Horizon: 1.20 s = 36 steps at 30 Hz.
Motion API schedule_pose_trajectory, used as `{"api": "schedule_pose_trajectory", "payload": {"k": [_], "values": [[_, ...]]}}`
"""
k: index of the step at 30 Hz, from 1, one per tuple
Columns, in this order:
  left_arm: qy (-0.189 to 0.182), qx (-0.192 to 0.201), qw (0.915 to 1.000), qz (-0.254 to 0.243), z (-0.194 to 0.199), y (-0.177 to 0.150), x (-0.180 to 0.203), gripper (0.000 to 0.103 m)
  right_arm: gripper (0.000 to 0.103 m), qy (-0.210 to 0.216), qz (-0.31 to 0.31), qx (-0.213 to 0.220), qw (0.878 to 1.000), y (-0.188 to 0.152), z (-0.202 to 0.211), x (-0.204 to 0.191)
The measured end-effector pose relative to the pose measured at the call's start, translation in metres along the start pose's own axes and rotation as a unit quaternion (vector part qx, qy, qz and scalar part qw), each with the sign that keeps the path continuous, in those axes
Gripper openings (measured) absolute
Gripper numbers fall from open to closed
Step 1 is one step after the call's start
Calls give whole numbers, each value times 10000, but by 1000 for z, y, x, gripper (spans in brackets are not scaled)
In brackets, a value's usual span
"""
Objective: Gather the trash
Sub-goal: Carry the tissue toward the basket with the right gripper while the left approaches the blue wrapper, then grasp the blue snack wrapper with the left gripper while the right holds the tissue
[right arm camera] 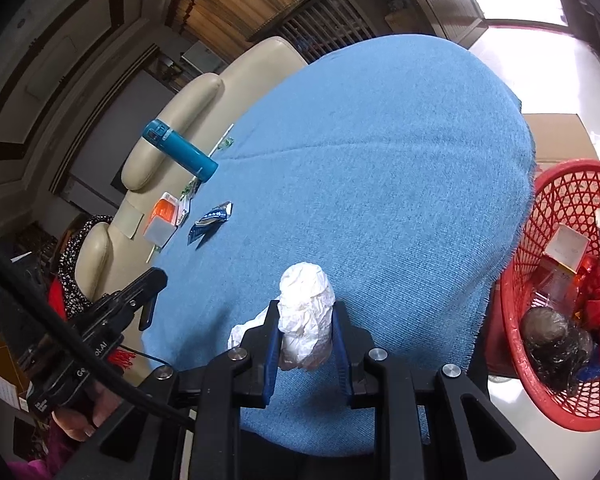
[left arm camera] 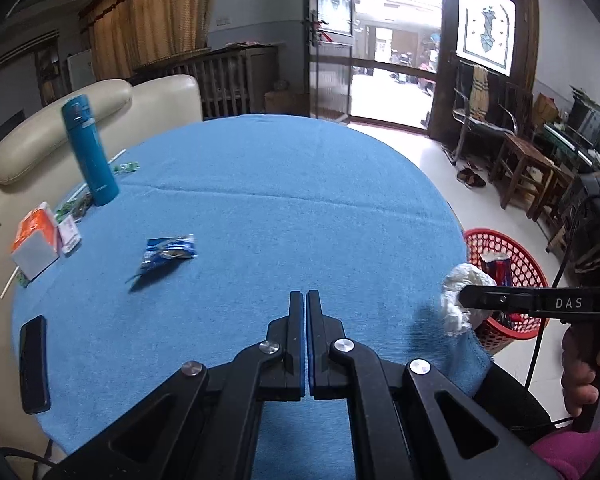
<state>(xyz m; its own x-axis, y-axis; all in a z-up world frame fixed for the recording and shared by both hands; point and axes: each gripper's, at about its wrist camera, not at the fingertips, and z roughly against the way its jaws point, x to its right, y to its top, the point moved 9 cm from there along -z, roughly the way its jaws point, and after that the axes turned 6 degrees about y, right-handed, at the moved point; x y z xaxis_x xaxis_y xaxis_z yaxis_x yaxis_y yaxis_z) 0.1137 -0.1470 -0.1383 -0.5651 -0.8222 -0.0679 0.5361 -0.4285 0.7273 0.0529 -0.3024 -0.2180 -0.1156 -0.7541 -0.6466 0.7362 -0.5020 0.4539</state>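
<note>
Item: crumpled white tissue wad [right arm camera: 306, 316]. You are holding it pinched in the right gripper [right arm camera: 306, 334], standing upright, above the near edge of the blue tablecloth [right arm camera: 380, 160]. The red basket [right arm camera: 512, 312] is sitting on the floor just to its right, nearer this hand. The left gripper [left arm camera: 305, 312] is hanging fully closed and empty. Legible: "DAS" on the right gripper's side.
</note>
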Motion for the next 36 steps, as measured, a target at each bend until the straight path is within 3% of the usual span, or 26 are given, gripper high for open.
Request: {"api": "schedule_pose_trajectory", "payload": {"k": [3,6,9,10,18,27,29,31,36], "values": [[-56,73,9994,347,9,1,-29,12,26,58,-22,-35,10000,-1,-3,1],[96,27,9982,596,10,-1,-61,38,26,58,-82,-111,9999,-3,-9,4],[329,20,9980,544,3,2,-82,68,26,38,-118,-167,9998,-4,-13,6],[425,39,9978,509,-2,5,-88,73,26,24,-115,-179,9998,-3,-14,6],[973,-672,9925,323,-91,18,-128,73,26,-50,-72,-185,9998,-3,-17,3],[1196,-1109,9866,104,-133,3,-127,72,26,-40,-173,-204,9996,-3,-20,10],[1159,-1174,9862,116,-138,0,-125,61,26,-24,-195,-180,9996,-3,-20,12],[1135,-1297,9850,93,-144,-4,-122,37,26,12,-210,-167,9996,-3,-19,12],[1202,-1244,9849,-52,-147,-1,-118,26,26,95,-268,-138,9995,-2,-17,16]]}}
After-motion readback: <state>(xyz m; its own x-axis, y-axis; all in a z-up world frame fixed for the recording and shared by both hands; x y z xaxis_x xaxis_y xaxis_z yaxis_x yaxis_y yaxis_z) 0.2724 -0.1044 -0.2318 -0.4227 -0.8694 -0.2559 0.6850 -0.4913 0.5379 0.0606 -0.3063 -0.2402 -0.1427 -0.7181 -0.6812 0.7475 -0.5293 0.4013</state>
